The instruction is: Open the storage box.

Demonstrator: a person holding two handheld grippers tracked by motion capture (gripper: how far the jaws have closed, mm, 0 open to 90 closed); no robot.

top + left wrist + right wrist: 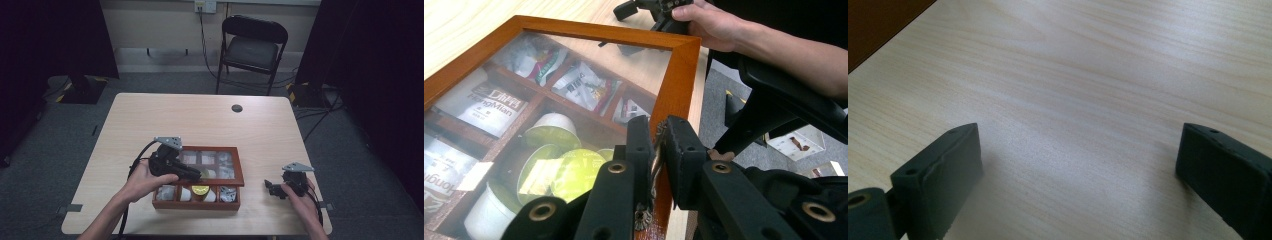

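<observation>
1. A reddish-brown wooden tea box with a glass-paned hinged lid sits on the pale wood tabletop, toward the 6 o'clock edge in the high view.
2. The left hand-held gripper is clenched on a small metal latch at the front edge of the lid; in the left gripper view its jaws stand nearly together with the latch pinched between them.
3. The lid is partly raised: in the high view its frame lies tilted above the box, with the front row of compartments open to view below it.
4. Inside are white sachets, more printed packets in the far row, and round green-topped capsules.
5. The right hand-held gripper rests at 3 o'clock from the box, well apart from it; the right gripper view shows its jaws spread wide over bare wood, holding nothing.
6. Judged from this, the opening of the box is roughly midway: the latch is gripped and the lid lifted, but it has yet to swing fully back. Nothing has been taken from the compartments, so any picking of a sachet or capsule remains.
</observation>
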